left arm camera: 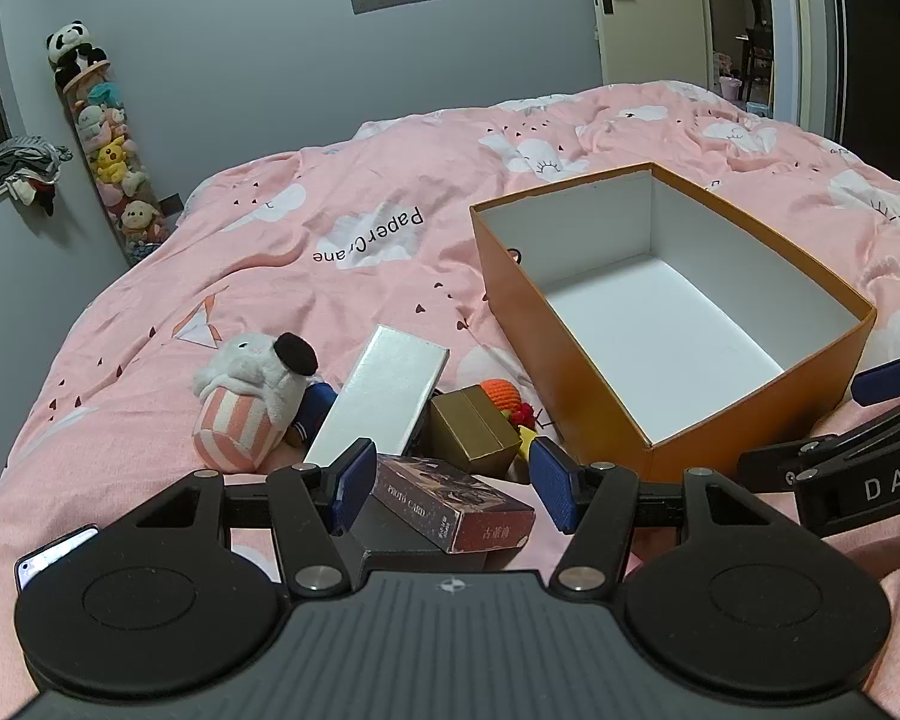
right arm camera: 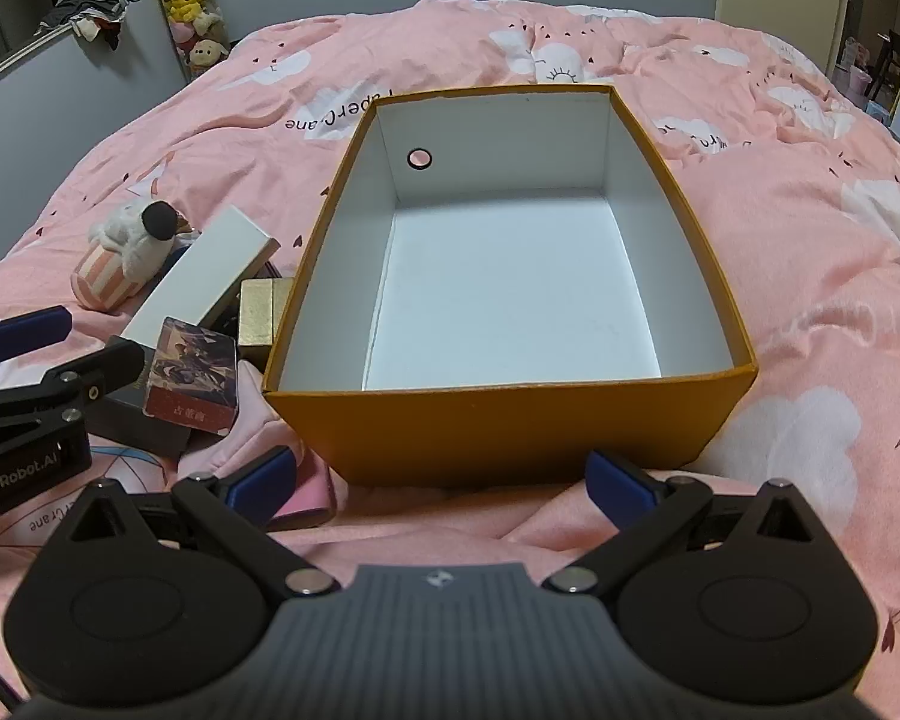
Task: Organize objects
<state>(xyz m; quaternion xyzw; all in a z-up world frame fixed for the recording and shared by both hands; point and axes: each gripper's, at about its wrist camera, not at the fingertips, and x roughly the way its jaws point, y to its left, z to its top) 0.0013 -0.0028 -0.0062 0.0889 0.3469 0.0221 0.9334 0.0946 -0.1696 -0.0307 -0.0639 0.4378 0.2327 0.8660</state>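
Orange box [right arm camera: 510, 420] with a white, bare inside sits on the pink bedspread [right arm camera: 780, 240], filling the middle of the right wrist view. To its left lies a cluster: a plush toy [left arm camera: 252, 396], a white box [left arm camera: 384, 396], a gold box [left arm camera: 474, 429] and a card box [left arm camera: 456, 507]. The left claw [left arm camera: 450, 489] stands apart, its pads either side of the card box without pressing it. The right claw [right arm camera: 441, 483] gapes wide at the orange box's near wall, holding nothing.

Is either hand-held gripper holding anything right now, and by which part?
Nothing is held. The left hand-held gripper stands open over the photo card box; the right hand-held gripper is open before the orange box.
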